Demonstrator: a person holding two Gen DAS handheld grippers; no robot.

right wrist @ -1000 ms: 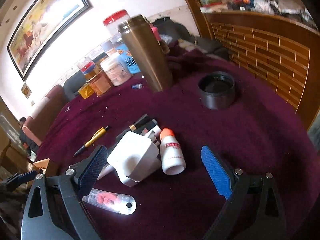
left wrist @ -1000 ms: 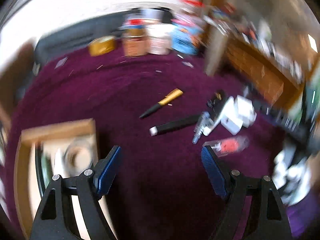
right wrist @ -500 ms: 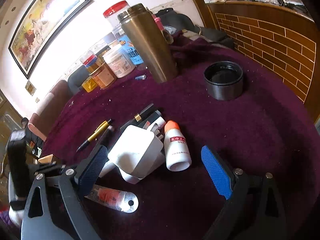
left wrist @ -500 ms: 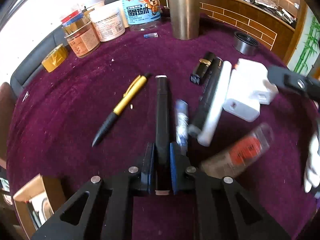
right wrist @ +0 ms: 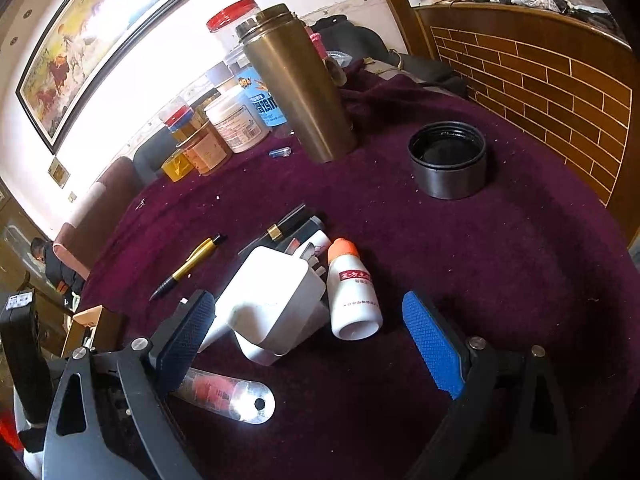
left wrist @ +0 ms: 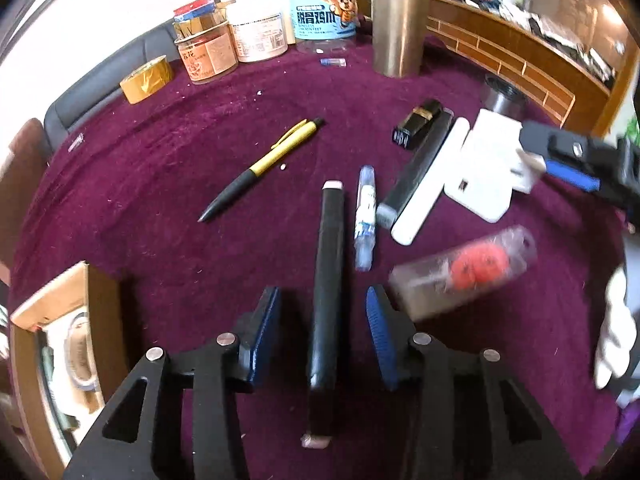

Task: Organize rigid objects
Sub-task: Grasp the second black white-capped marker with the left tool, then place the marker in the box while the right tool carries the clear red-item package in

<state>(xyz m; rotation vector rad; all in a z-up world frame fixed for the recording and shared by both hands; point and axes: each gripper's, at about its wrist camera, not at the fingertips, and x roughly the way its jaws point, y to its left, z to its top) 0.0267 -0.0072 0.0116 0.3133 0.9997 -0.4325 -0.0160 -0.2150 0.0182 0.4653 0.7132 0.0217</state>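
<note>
Left tool [left wrist: 322, 312] is opening; the long black stick [left wrist: 328, 280] lies between the jaws, and I see a gap on both sides, so the pads are clear of it. The stick lies flat on the maroon bench [left wrist: 160, 184], pale tip away from me, its near end running back under the tool.

Just right of the stick: a clear blue-capped tube [left wrist: 365, 220], roughly parallel to it. Beyond that, a dark bar [left wrist: 416, 176] and a white bar [left wrist: 432, 184] side by side, touching, with a small black case [left wrist: 416, 124] at their far end. The yellow-black pen [left wrist: 260, 170] lies apart on the left. The clear packet with a red part inside [left wrist: 464, 272] is near my right finger; blurred, can't tell what it is.

Right tool [right wrist: 308, 336] stands wide, holding nothing. Between its fingers sit the white charger block [right wrist: 272, 300] and the white bottle with orange cap [right wrist: 352, 288], lying on its side and touching the block. Neither finger touches the bottle; can't tell about the block.

Far side of the bench: bronze flask [right wrist: 300, 92] upright, black lid [right wrist: 448, 160] off to its right, jars [left wrist: 256, 28] and yellow tape roll [left wrist: 146, 78]. Cardboard box [left wrist: 60, 320] at the left bench edge.
</note>
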